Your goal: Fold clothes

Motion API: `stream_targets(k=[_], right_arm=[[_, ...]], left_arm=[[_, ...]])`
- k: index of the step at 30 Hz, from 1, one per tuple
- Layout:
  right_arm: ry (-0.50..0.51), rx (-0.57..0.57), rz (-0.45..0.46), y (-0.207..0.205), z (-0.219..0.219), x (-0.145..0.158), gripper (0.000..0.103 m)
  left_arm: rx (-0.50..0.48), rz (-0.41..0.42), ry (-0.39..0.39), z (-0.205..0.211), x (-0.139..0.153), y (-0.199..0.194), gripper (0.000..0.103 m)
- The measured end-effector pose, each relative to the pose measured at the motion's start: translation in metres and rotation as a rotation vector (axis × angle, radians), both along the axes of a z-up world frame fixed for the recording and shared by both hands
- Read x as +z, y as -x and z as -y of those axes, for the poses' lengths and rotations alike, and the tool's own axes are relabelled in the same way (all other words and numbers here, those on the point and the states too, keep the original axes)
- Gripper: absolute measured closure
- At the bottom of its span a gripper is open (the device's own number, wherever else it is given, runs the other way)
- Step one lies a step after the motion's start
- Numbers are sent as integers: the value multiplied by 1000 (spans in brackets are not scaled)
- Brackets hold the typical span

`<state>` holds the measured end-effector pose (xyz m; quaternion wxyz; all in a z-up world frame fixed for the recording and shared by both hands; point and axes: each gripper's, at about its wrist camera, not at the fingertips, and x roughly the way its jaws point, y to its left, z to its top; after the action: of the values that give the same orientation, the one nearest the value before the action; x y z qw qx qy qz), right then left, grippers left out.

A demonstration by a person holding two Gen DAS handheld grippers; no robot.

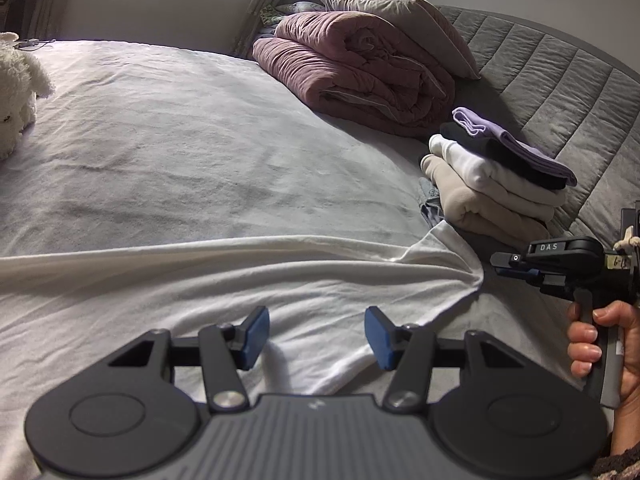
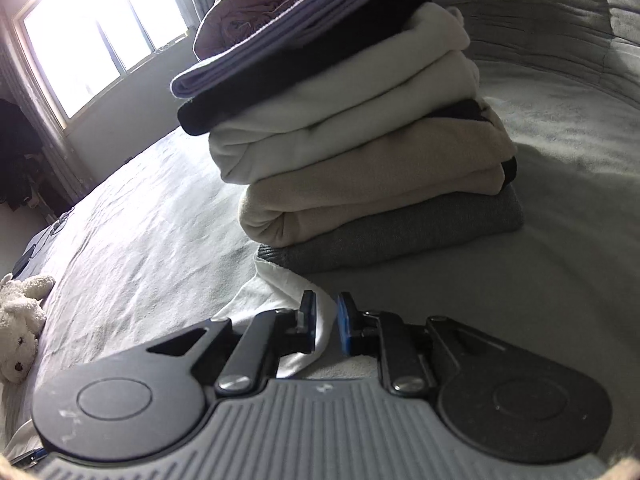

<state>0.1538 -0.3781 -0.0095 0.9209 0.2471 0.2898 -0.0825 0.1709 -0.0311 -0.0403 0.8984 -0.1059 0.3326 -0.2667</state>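
A white garment [image 1: 280,280] lies spread across the near part of the bed, one corner drawn to a point at the right. My left gripper [image 1: 316,336] hovers over it, open, its blue pads wide apart with a low ridge of the cloth between them and untouched. My right gripper [image 2: 326,322] stands at that corner with its jaws narrowly apart; the white garment [image 2: 280,292] hangs loosely in the gap and the pads do not press on it. In the left wrist view the right gripper [image 1: 500,260] sits just off the corner, held by a hand [image 1: 600,344].
A stack of folded clothes [image 2: 360,140], lilac on top and grey at the bottom, stands right behind the corner, also stack of folded clothes [image 1: 492,184]. A folded pink duvet [image 1: 352,72] and a pillow [image 1: 400,20] lie by the grey headboard [image 1: 560,80]. A white plush toy [image 1: 16,88] sits far left.
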Motion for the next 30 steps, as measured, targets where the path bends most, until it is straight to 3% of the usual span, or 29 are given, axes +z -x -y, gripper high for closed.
stream_targets(k=[2,5,9,14,16,18,20,27,30], right_arm=[[-30,39,3,-6,-9,5,84],[-27,94,-16,-21,-29,10,64],[11,160,-60,-49,-58,12,64],[93,149,-164,-74,-81,-5,64],[140,138,-190,-75,-84,-13,67],[218,108,-198,-75,-86,-16,89],[228,87,-192,-75,-81,-20,98],[151,38,-112,-72,-60,-4,100],[108,38,-7,-77,-54,-5,100]], left_arm=[[14,11,11,-5,3,-1,49],[50,19,13,-16,5,-3,49],[104,15,20,-34,5,-8,49],[147,-20,32,-51,-2,-16,49],[161,-27,19,-54,-6,-18,49],[172,-25,7,-56,-9,-19,49],[177,-17,-1,-57,-8,-19,49],[202,-3,0,-68,-8,-20,49],[224,19,1,-71,-9,-19,49]])
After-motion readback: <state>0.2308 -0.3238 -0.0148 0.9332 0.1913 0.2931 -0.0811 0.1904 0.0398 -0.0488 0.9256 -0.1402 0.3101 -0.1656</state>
